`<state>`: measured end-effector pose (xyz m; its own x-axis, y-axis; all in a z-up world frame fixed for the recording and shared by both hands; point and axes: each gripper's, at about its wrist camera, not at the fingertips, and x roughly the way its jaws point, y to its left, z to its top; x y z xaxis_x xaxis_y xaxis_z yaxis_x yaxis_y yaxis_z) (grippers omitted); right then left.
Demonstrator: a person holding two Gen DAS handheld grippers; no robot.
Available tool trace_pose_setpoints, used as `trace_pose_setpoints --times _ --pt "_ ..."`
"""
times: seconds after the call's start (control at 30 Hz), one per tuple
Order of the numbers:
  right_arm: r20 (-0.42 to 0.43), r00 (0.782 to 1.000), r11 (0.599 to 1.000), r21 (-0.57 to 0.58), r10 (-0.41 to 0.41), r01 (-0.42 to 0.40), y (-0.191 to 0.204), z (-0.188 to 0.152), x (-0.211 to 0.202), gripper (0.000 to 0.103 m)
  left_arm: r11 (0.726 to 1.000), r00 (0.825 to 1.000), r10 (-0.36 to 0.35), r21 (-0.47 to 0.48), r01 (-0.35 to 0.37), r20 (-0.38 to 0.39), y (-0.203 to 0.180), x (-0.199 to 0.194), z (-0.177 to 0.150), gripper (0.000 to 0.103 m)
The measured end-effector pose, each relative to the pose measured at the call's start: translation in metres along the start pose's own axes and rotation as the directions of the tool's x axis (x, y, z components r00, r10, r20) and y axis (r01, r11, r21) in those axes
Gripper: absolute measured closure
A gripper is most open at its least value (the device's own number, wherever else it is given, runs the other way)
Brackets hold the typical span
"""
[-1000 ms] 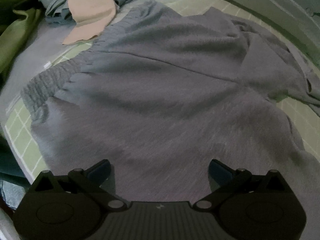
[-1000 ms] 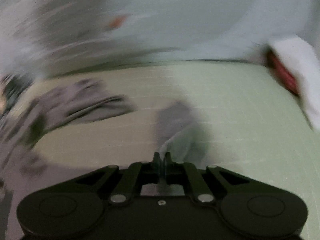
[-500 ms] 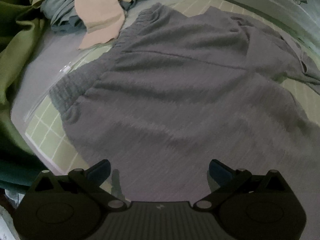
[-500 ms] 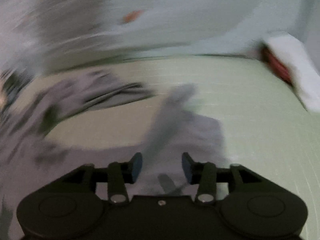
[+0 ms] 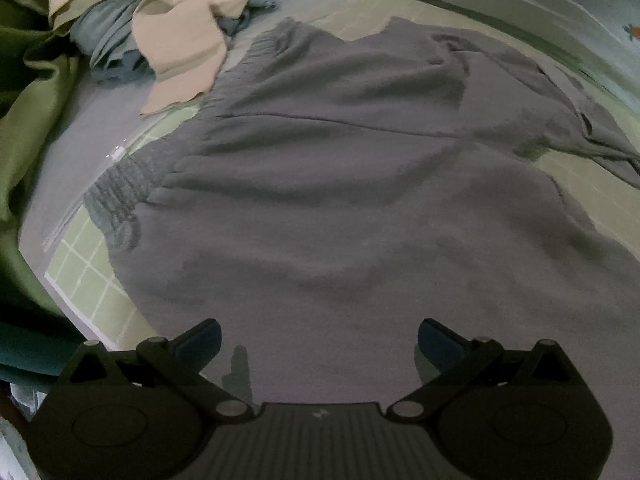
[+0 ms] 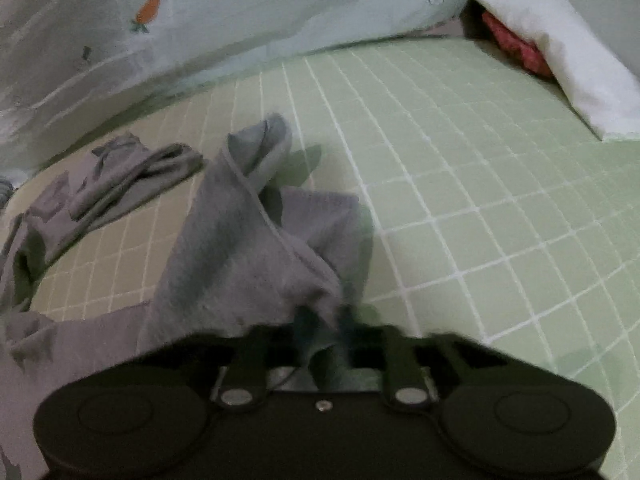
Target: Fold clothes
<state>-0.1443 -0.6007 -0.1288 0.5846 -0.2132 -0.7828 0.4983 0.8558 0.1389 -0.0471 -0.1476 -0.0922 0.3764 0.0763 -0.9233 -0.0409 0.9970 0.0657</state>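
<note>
Right tool pinching grey garment

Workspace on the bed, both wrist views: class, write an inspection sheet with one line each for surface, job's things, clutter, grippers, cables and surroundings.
Surface: green checked sheet on a bed, mostly bare on the right.
Job's things: grey garment spread out, ribbed waistband at the left; one end bunched and lifted.
Clutter: pile of clothes at upper left, beige piece on top; green fabric at the left edge.
Grippers: left gripper jaws wide apart above the cloth; right gripper jaws closed on a fold of the garment, blurred.
Cables: nothing seen.
Surroundings: pale cloth with a carrot print behind; white pillow at the far right.
</note>
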Motion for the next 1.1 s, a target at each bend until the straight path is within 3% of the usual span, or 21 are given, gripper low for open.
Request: trace_pose_setpoints --times 0.07,0.2,0.27,0.37,0.47,0.63,0.87,1.0,1.07,1.1 --pt "0.042 0.999 1.0 -0.014 -0.025 0.026 -0.008 0.001 -0.012 0.099 1.0 1.0 0.002 0.007 -0.002 -0.008 -0.009 0.0 -0.003 0.0" --pt "0.137 0.975 0.985 -0.002 -0.173 0.175 -0.048 0.001 -0.049 0.1 1.0 0.999 0.016 0.021 -0.015 -0.035 -0.025 0.003 -0.011 0.0" --pt "0.155 0.95 0.962 0.042 -0.272 0.268 -0.076 0.002 -0.062 0.1 1.0 0.999 0.017 0.018 -0.017 -0.042 -0.029 0.004 -0.015 0.0" --pt "0.119 0.892 0.899 0.096 -0.437 0.428 -0.126 0.001 -0.071 0.1 1.0 0.999 0.019 0.012 -0.018 -0.051 -0.034 0.005 -0.02 0.0" --pt "0.064 0.851 0.852 0.11 -0.521 0.513 -0.165 -0.005 -0.074 0.1 1.0 0.998 0.02 0.007 -0.019 -0.06 -0.04 0.006 -0.025 0.0" --pt "0.002 0.829 0.818 0.163 -0.559 0.552 -0.207 -0.014 -0.078 0.1 1.0 0.997 0.022 -0.003 -0.022 -0.076 -0.048 0.007 -0.033 0.0" --pt "-0.037 0.841 0.828 0.157 -0.54 0.539 -0.216 -0.023 -0.071 0.097 1.0 0.996 0.022 -0.016 -0.023 -0.083 -0.049 0.005 -0.037 0.0" --pt "-0.029 0.833 0.821 0.159 -0.552 0.549 -0.211 -0.021 -0.071 0.051 0.999 0.996 0.021 -0.025 -0.023 -0.083 -0.046 0.003 -0.037 0.0" --pt "-0.007 0.828 0.815 0.169 -0.561 0.554 -0.205 -0.017 -0.074 0.04 0.999 0.996 0.021 -0.029 -0.023 -0.083 -0.044 0.001 -0.036 0.0" --pt "0.006 0.827 0.815 0.174 -0.562 0.552 -0.201 -0.013 -0.076 0.03 0.999 0.997 0.019 -0.029 -0.022 -0.074 -0.042 -0.001 -0.034 0.0"
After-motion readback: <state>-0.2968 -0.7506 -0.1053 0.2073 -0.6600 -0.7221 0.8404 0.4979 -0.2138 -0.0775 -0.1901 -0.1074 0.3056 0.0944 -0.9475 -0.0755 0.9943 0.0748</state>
